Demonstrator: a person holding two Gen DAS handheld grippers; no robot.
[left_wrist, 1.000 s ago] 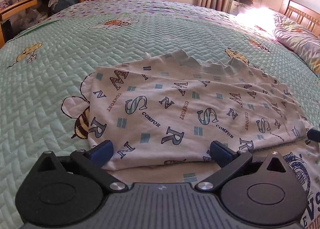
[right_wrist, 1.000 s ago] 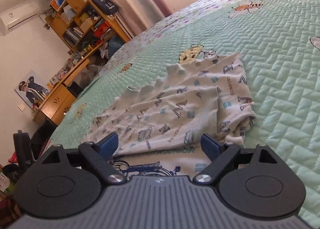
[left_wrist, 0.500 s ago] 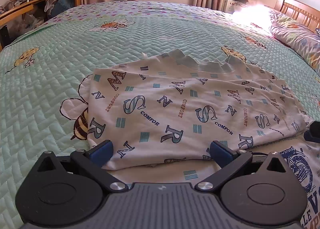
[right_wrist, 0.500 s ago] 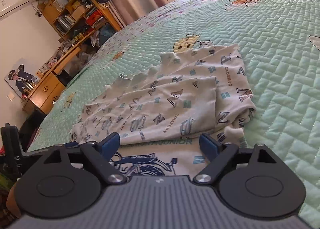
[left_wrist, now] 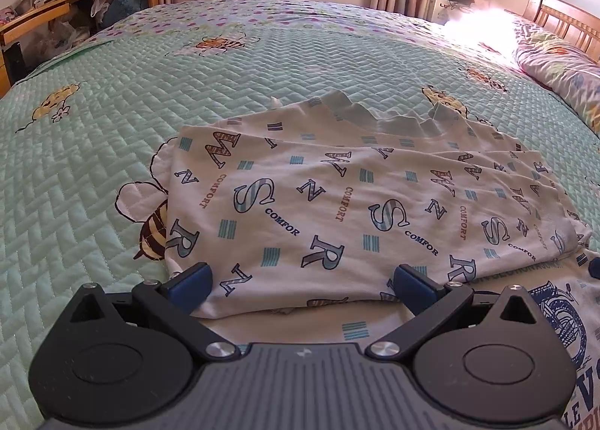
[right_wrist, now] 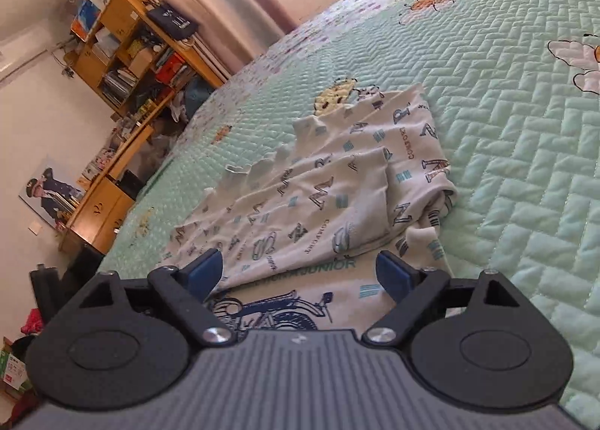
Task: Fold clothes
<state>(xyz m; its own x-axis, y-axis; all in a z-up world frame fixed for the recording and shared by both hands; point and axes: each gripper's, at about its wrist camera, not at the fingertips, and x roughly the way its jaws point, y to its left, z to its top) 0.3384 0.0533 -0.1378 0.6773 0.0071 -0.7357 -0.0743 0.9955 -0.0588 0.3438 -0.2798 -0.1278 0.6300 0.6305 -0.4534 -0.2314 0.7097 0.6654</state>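
We see a white garment (left_wrist: 337, 205) printed with blue-grey letters and the word COMFORT, lying flat on the bed and folded over on itself. Its scalloped edge (right_wrist: 262, 163) faces the far side. Beneath its near edge shows a white layer bearing a navy graphic (right_wrist: 270, 311) (whether a separate garment, we cannot tell).

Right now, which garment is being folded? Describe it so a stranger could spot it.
On the green quilted bedspread, nearest the cameras, lies a white top. Blue letters and the word COMFORT cover it, unlike the bee-patterned quilt beneath.
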